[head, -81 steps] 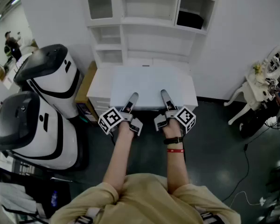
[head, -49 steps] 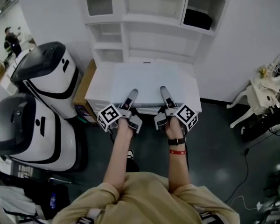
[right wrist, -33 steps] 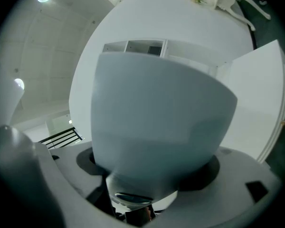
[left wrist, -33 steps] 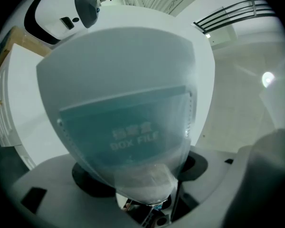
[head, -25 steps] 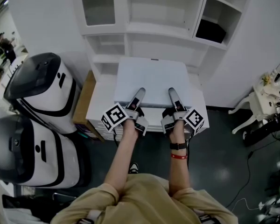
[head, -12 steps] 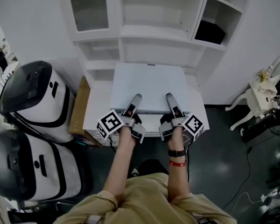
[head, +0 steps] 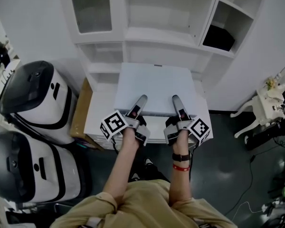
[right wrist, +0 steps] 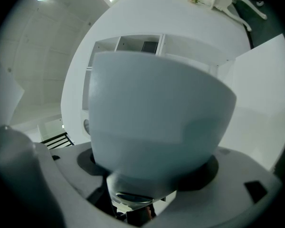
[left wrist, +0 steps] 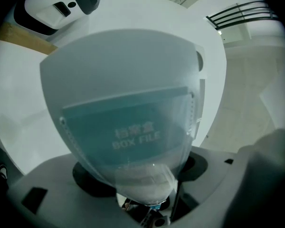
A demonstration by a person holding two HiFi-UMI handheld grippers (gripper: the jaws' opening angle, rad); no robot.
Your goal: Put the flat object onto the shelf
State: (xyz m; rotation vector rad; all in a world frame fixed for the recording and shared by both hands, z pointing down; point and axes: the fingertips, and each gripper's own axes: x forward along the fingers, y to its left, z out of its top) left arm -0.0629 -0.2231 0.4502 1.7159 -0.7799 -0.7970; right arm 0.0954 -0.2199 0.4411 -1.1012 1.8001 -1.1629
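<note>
A flat pale grey-blue box file (head: 154, 87) lies level in front of me, held by its near edge. My left gripper (head: 140, 102) is shut on the near-left part of that edge, and my right gripper (head: 175, 101) is shut on the near-right part. Only each upper finger shows on top of the file; the lower ones are hidden beneath it. The file fills the left gripper view (left wrist: 128, 118), its "BOX FILE" label facing the camera, and also fills the right gripper view (right wrist: 156, 113). The white shelf unit (head: 156, 34) stands just beyond the file's far edge.
A low white cabinet top (head: 99, 113) lies under the file. A black item (head: 219, 38) sits in the shelf's right compartment. Two large white-and-black machines (head: 33, 94) stand at the left beside a brown board (head: 78, 110). A small white table (head: 268, 101) is at the right.
I have moved closer to the shelf unit, carrying the file forward over the cabinet top. Both grippers keep the same hold on its near edge.
</note>
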